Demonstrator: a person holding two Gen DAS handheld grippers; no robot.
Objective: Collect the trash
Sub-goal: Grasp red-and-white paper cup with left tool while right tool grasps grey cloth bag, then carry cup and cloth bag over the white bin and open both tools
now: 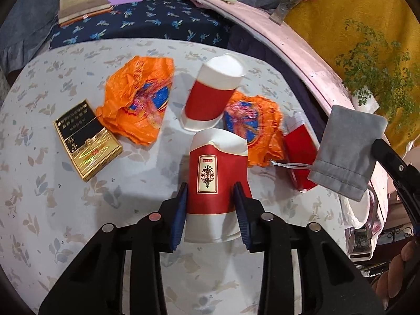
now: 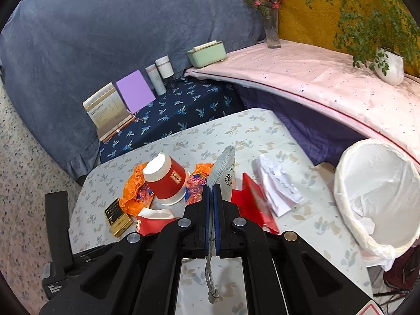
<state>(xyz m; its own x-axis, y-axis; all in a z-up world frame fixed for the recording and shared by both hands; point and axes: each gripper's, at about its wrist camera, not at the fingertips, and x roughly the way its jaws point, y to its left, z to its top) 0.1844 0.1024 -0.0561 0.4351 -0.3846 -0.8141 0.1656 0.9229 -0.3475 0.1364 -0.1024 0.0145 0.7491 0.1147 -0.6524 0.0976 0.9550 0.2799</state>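
- A red and white paper cup [image 1: 216, 181] is clamped between the blue pads of the left hand-held gripper [image 1: 211, 210], low over the bench [image 1: 52, 183].
- A grey drawstring pouch [image 2: 223, 168] is pinched edge-on between the closed pads of the right hand-held gripper [image 2: 212, 207]; its cord [image 2: 210, 275] hangs down behind the pads.
- A second paper cup [image 1: 211, 94] is seen on the bench, tilted, between two crumpled orange wrappers [image 1: 136, 97].
- A gold and black box [image 1: 86, 139] lies left of the wrappers.
- A red packet [image 1: 300, 149] and crumpled white paper [image 2: 278, 183] lie on the right part of the bench.
- A white-lined bin [image 2: 378, 199] is seen at the bench's right edge.
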